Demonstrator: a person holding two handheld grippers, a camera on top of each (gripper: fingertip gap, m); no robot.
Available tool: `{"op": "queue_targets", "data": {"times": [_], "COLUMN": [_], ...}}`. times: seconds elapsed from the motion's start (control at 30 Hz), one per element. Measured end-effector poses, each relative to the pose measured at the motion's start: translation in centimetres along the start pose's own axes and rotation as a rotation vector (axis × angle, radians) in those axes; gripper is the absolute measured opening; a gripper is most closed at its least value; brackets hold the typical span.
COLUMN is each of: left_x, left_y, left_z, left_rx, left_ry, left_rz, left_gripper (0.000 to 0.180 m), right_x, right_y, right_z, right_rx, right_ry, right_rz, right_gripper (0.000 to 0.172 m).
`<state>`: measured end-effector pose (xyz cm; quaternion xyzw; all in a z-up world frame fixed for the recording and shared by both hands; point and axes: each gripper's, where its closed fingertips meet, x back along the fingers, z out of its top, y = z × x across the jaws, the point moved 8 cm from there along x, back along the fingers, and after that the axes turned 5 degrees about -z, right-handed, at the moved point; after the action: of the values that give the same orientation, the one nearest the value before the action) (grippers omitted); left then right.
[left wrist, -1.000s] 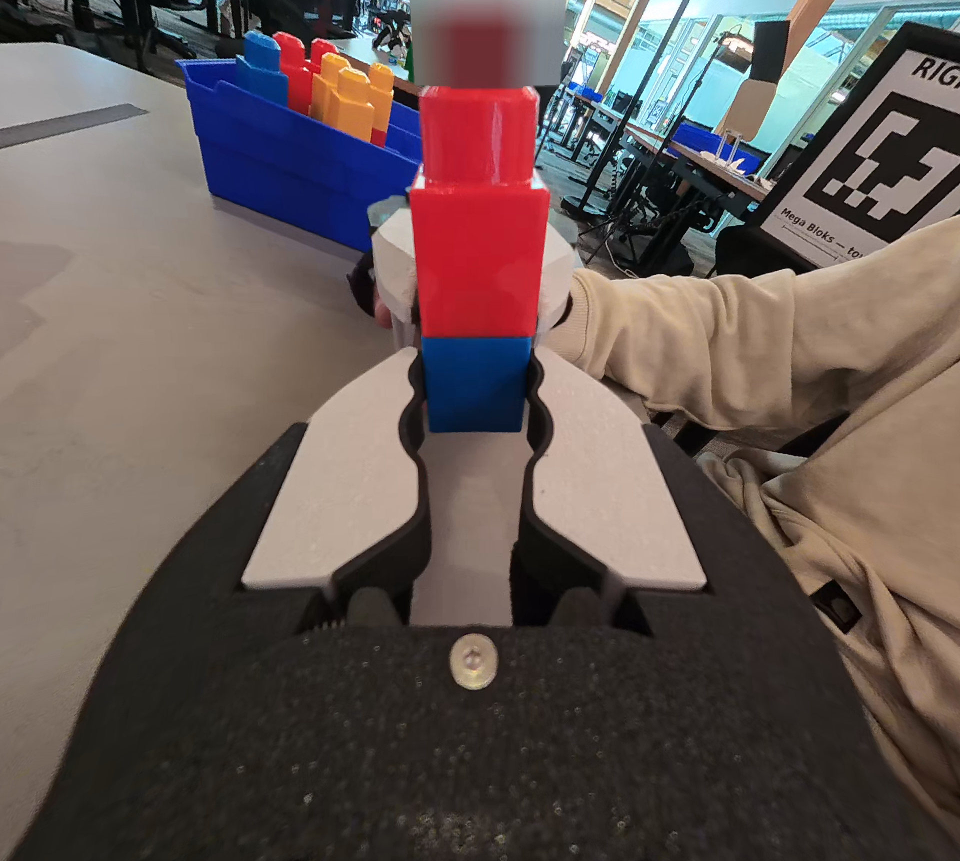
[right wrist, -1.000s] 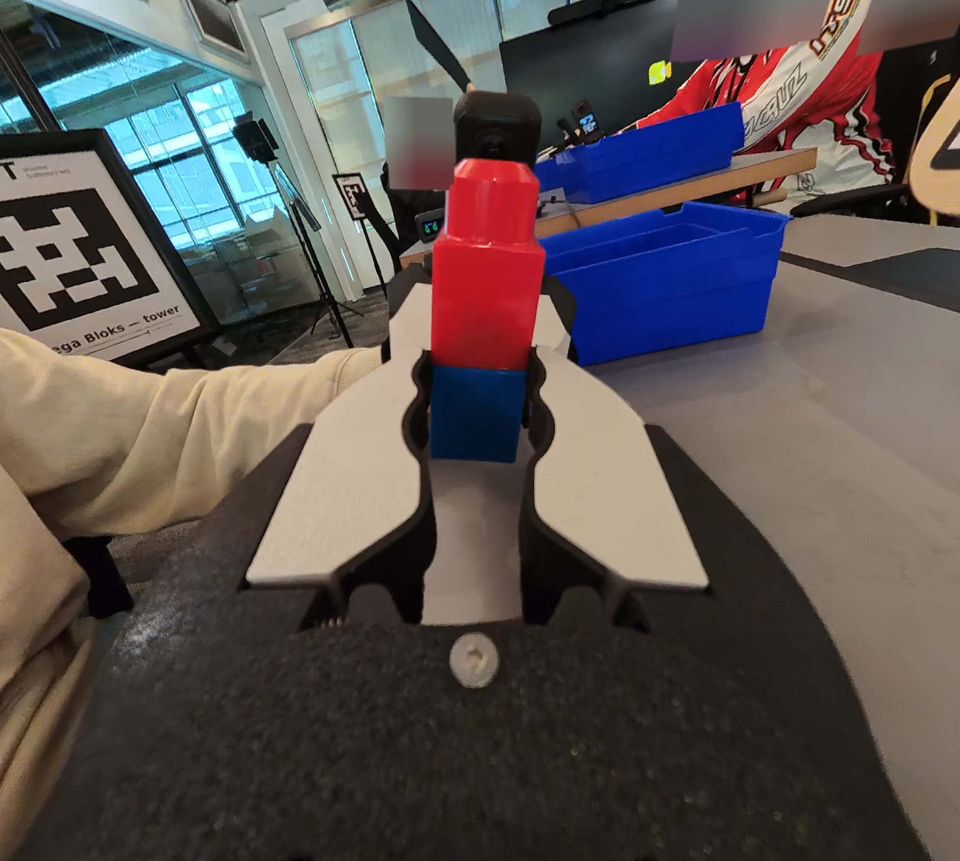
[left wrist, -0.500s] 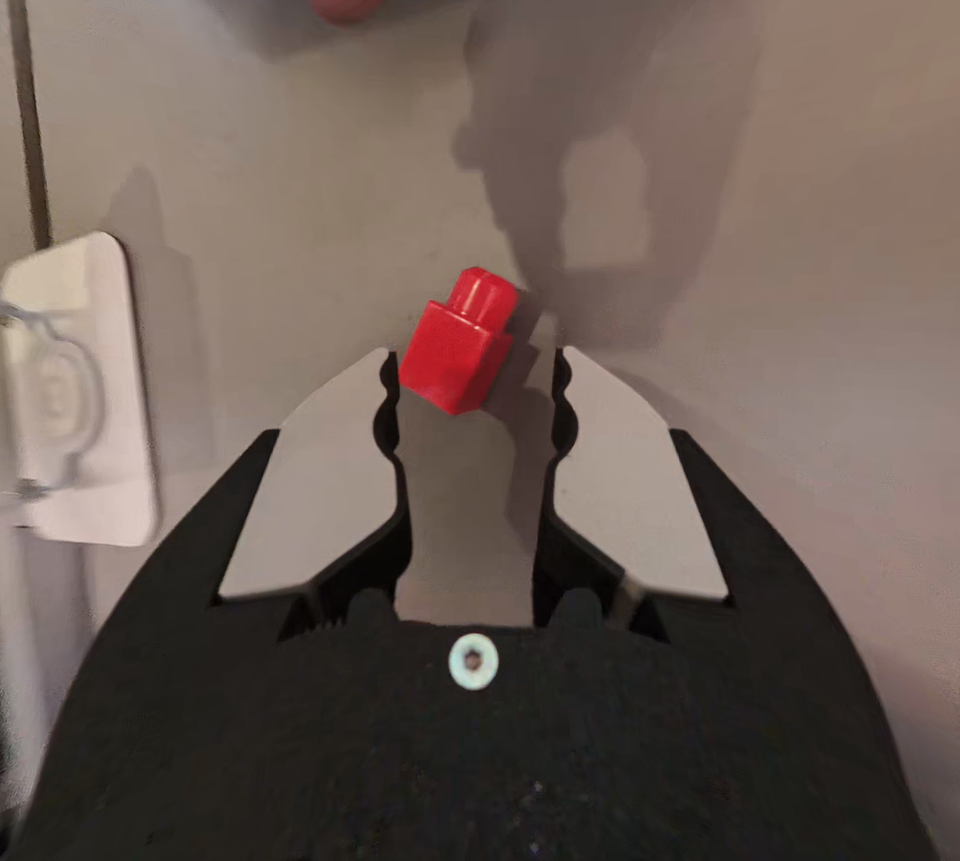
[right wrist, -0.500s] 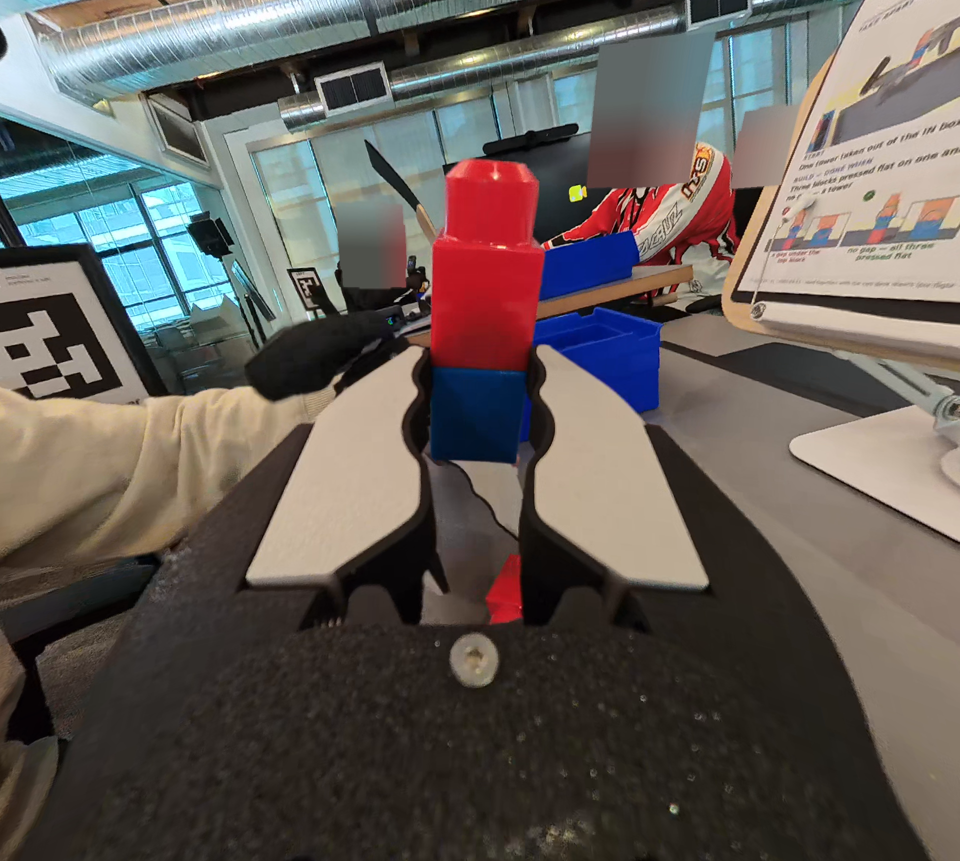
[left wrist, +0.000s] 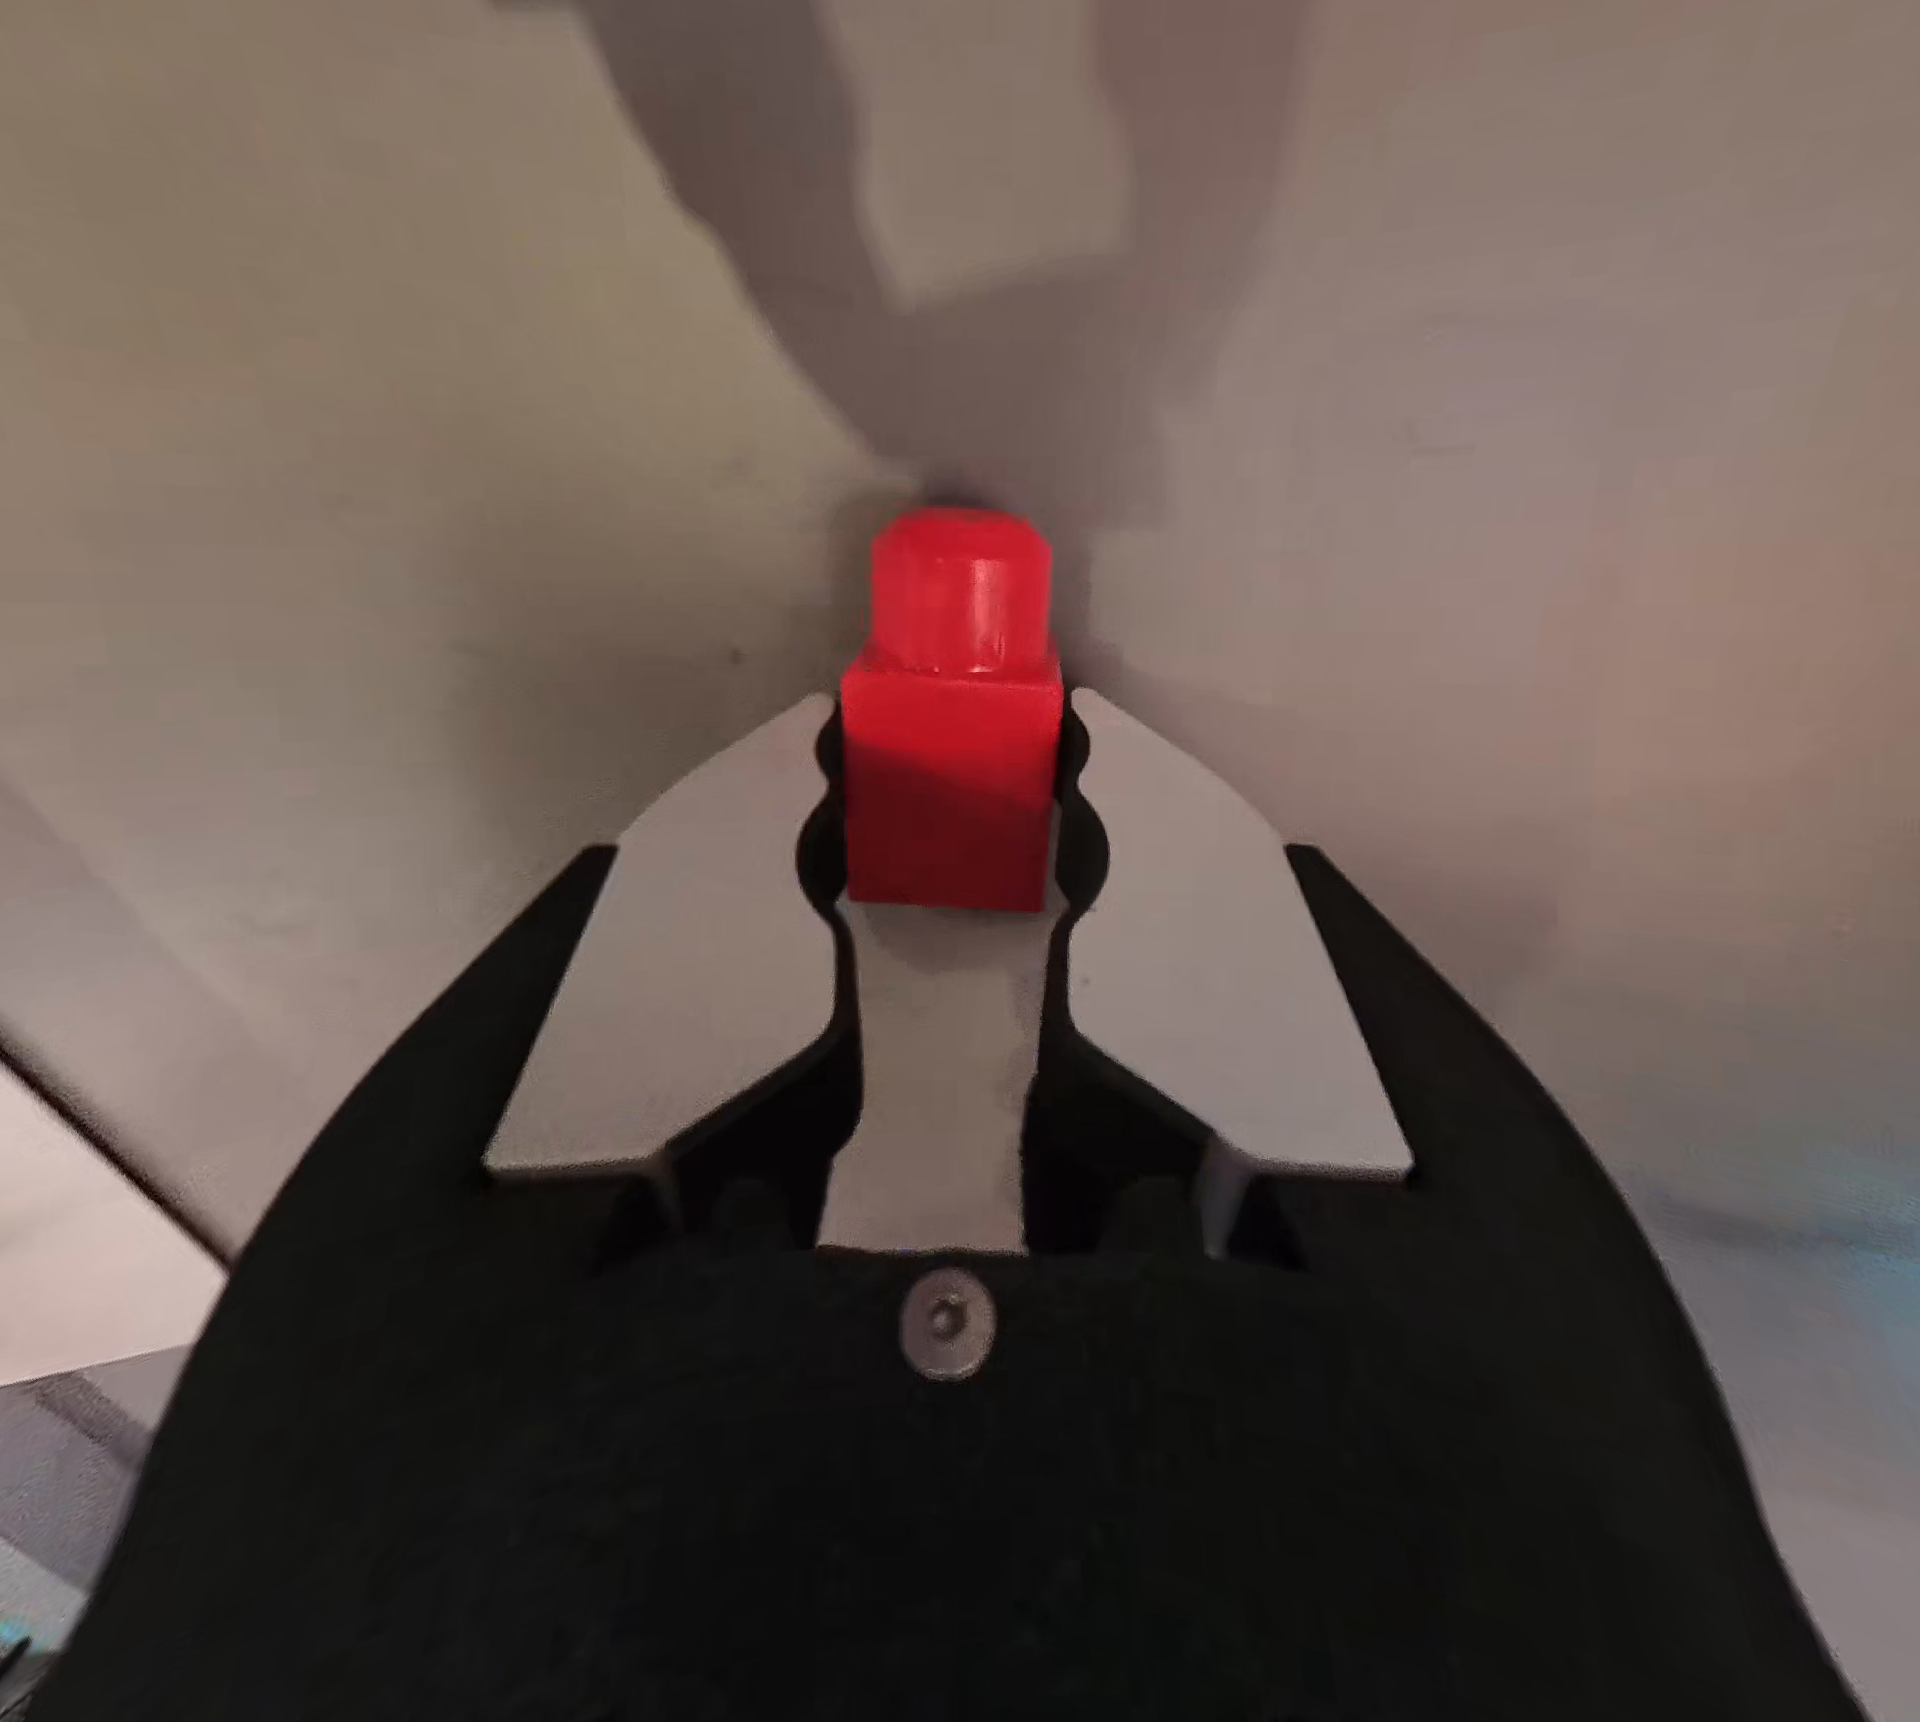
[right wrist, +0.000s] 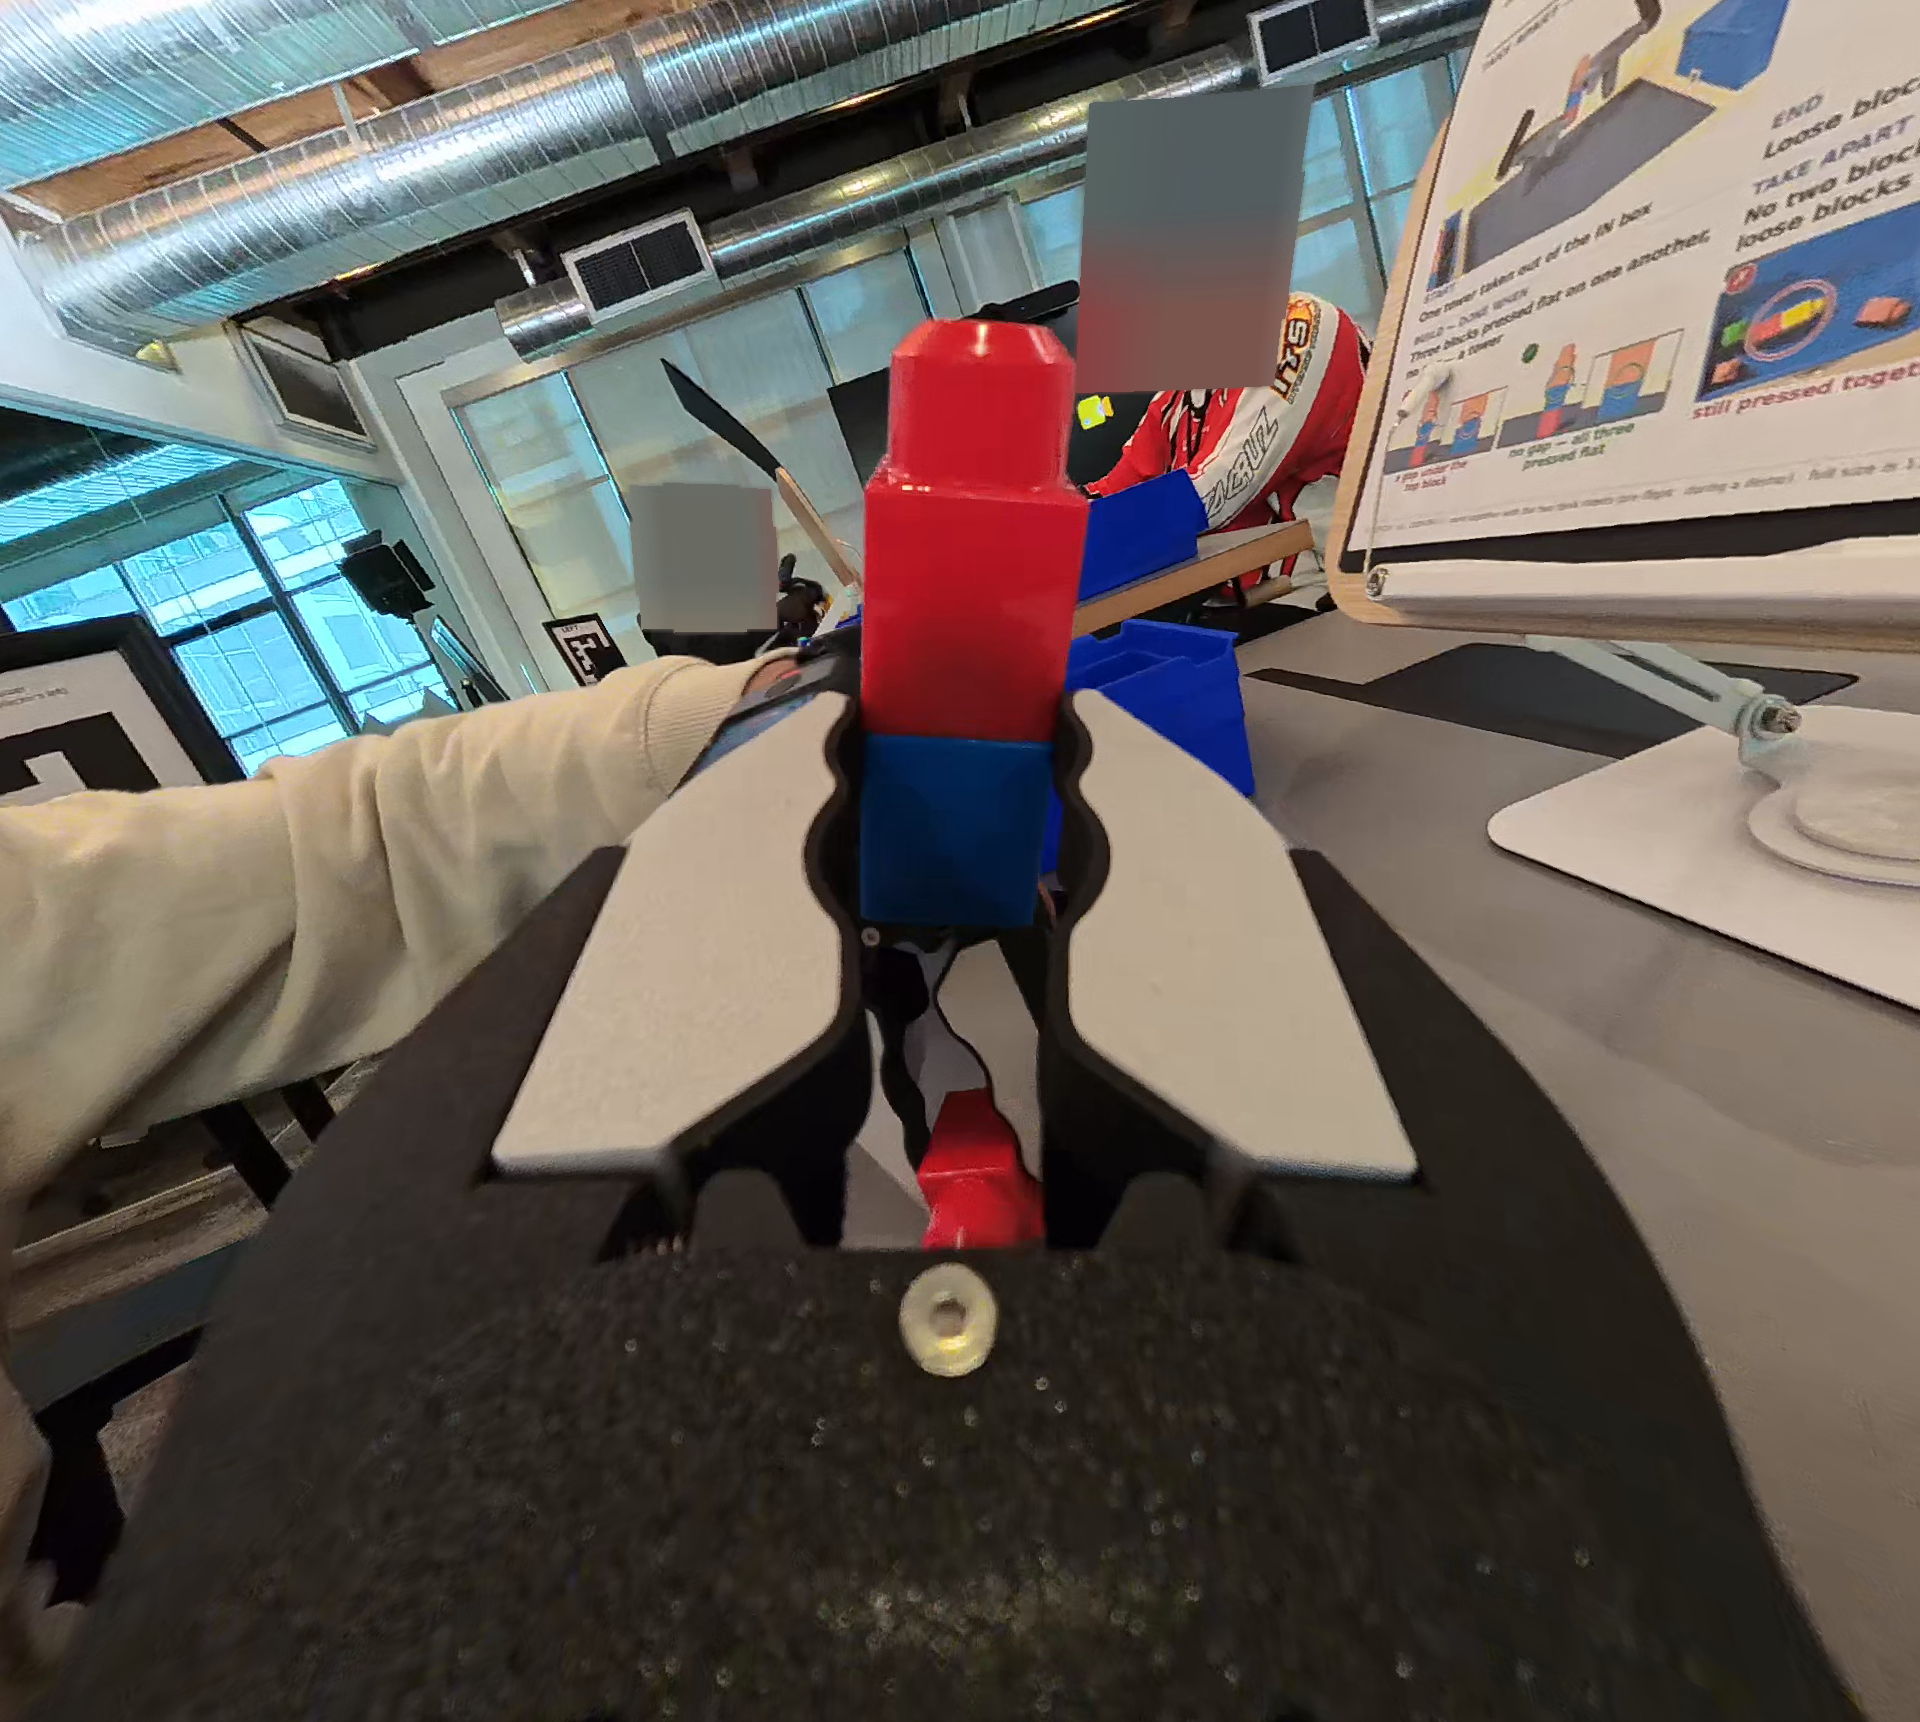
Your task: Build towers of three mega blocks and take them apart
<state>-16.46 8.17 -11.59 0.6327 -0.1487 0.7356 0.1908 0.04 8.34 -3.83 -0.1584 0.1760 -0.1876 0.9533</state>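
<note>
Left tool (left wrist: 951, 773) clamps one red block (left wrist: 948, 789), stud forward, over bare worktop (left wrist: 364, 425) with open room all round. Right tool (right wrist: 956, 799) clamps a blue block (right wrist: 951, 831) topped by a second red block (right wrist: 966, 602); a stand (right wrist: 1662, 799) and blue bin (right wrist: 1174, 706) lie beyond.

Single red block (left wrist: 945, 779) upright on table; red block (right wrist: 966, 602) stacked on blue block (right wrist: 951, 831).

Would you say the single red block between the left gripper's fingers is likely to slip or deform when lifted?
The red block looks like rigid moulded plastic, so probably no deforming. Its glossy faces may be somewhat slippery, though flat sides sit squarely between the left gripper fingers. Likely light.
</note>
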Motion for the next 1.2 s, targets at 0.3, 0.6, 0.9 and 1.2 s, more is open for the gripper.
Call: {"op": "queue_targets", "data": {"times": [0.3,0.6,0.9,1.2], "left_x": [10.3,16.9,13.1,11.8], "left_y": [0.8,1.7,2.2,1.8], "left_z": [-2.6,-6.6,-4.1,-3.3], "left_rx": [0.28,0.559,0.489,0.504], "left_ry": [0.741,1.738,1.676,1.64], "left_rz": [0.186,0.245,0.166,0.154], "left_gripper": [0.036,0.036,0.036,0.036], "right_x": [-0.7,-3.1,-4.5,-4.4], "right_y": [-0.4,-2.4,-3.3,-3.2], "right_z": [-0.7,-3.7,-6.3,-6.7], "right_rx": [0.013,0.116,0.101,0.095], "right_ry": [-0.035,-0.187,-0.329,-0.346], "right_rz": [0.002,0.073,0.146,0.135], "right_gripper": [0.035,0.035,0.035,0.035]}}
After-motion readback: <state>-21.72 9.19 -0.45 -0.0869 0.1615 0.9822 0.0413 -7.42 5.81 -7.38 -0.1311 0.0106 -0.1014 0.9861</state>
